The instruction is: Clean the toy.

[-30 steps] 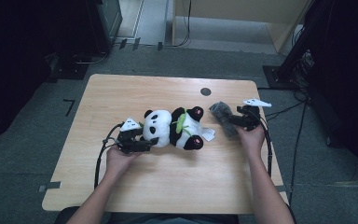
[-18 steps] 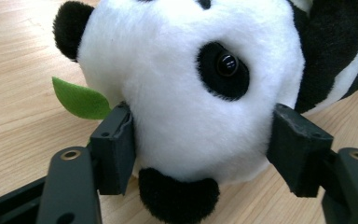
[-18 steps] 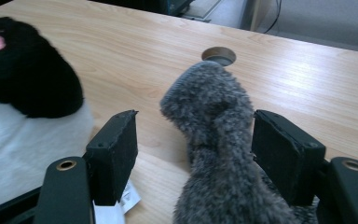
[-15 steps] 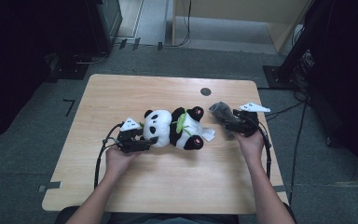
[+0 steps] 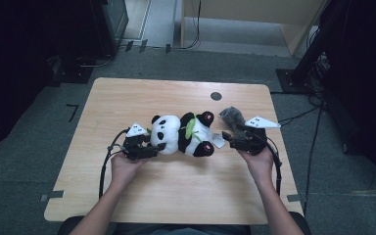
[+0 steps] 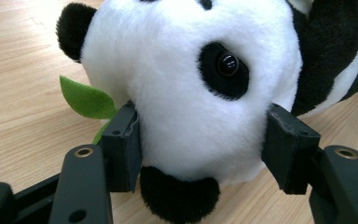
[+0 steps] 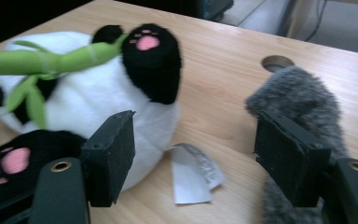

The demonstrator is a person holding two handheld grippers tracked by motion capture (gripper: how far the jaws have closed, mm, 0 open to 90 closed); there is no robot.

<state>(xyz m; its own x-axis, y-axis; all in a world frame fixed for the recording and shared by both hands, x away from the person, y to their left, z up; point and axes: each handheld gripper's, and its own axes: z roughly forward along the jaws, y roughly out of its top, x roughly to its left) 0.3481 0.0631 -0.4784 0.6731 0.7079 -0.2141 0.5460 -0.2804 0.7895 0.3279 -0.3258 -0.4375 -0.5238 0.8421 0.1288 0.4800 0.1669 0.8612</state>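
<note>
Panda [image 5: 183,134], frame centre, head clamped in left gripper [image 5: 149,148], whose jaws just closed in.
Right gripper [image 5: 231,140] apart, opening; grey plush [image 5: 231,115] and tag [image 7: 192,173] beside it.

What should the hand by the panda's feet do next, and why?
Probably slide the right gripper toward the panda and close on its body. Its fingers stand open with nothing between them but a paper tag, while the left gripper already pinches the panda's head.

One plush panda [image 5: 183,133], one grey furry toy [image 5: 231,116]
</note>
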